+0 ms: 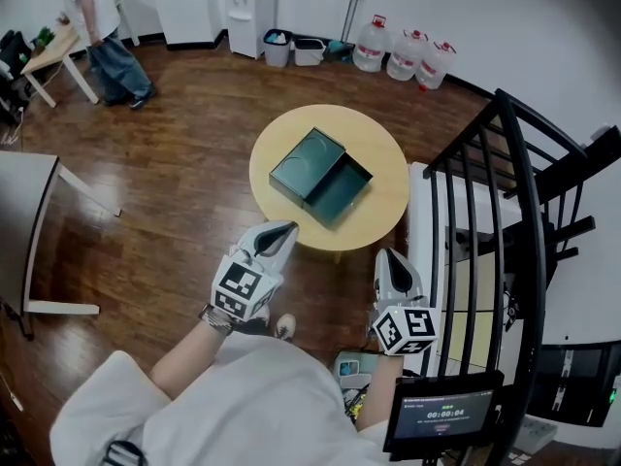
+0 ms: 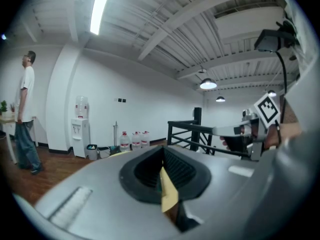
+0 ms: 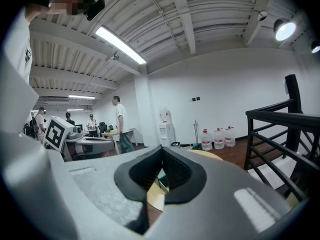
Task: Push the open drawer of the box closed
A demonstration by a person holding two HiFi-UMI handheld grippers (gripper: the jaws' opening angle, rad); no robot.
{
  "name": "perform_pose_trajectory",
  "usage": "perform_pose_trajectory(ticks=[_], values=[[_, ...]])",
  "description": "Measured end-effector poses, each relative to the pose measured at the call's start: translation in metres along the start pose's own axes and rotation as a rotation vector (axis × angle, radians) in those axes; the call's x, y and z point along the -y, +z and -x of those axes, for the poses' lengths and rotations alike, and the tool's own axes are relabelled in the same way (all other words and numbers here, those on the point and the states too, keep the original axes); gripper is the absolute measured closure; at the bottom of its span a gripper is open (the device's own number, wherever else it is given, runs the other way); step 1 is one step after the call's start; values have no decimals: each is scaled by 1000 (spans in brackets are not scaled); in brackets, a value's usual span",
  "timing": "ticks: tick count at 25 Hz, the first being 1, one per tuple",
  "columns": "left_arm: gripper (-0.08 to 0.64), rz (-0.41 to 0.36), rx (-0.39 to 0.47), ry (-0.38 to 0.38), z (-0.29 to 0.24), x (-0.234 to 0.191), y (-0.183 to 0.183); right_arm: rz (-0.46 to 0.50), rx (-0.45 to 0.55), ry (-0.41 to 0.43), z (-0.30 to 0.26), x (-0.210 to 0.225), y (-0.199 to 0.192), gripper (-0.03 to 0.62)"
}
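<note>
Head view: the dark green box (image 1: 308, 161) sits pretty much dead centre on the round wooden table (image 1: 375, 145). Its drawer (image 1: 340, 191) is pulled out on the box's 4 o'clock side, and you can see down into it.

The left gripper (image 1: 287, 228) is at about 7 o'clock of the table. Its tip overlaps the table rim from this angle and points up toward the box, but it's clearly apart from it. In the left gripper view, that claw (image 2: 163, 160) is clenched tight with nothing in it, just a sliver of yellow tabletop showing past the pads.

The right gripper (image 1: 387, 256) hangs off the table at around 5 o'clock, near the rim and not touching anything. The right gripper view shows the same deal: the claw (image 3: 161, 167) is squeezed shut and empty, with a bit of the table and a dark corner of the box visible beyond it.

Around the room:
- Three water jugs (image 1: 406, 54) stand along the wall at 1 o'clock.
- A water dispenser (image 1: 248, 6) is at 12 o'clock.
- A person (image 1: 102, 29) stands by a desk at 10 o'clock.
- A black railing (image 1: 508, 212) runs down the 3 o'clock side.
- A small screen (image 1: 441, 416) sits at 5 o'clock near the bottom.
</note>
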State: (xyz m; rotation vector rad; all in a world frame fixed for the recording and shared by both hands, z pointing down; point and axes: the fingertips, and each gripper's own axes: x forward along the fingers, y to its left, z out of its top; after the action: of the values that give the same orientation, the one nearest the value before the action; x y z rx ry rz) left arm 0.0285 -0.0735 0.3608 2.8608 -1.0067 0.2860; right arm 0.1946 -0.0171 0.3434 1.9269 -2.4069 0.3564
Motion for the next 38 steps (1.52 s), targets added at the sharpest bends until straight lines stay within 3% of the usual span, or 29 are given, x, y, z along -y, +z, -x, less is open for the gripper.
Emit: perform_pose_trajectory(ticks=[8, 12, 15, 18, 22, 26, 33, 38], values=[[554, 11, 8, 54, -1, -46, 0, -77, 18, -45, -21, 7, 2, 590], [514, 7, -7, 48, -3, -68, -8, -89, 16, -51, -33, 7, -2, 587], [506, 12, -20, 45, -8, -88, -19, -56, -9, -44, -43, 8, -10, 527], [463, -14, -42, 4, -19, -101, -37, -11, -33, -28, -54, 14, -21, 515], [423, -82, -86, -58, -29, -119, -73, -23, -56, 33, -67, 24, -50, 512], [403, -39, -67, -57, -53, -145, -102, -39, -30, 81, -86, 48, -70, 512], [357, -117, -87, -92, -76, -156, -159, -28, -50, 126, -111, 81, -121, 482], [344, -31, -61, -61, -75, -169, -173, 9, -92, 95, -120, 99, -150, 482]])
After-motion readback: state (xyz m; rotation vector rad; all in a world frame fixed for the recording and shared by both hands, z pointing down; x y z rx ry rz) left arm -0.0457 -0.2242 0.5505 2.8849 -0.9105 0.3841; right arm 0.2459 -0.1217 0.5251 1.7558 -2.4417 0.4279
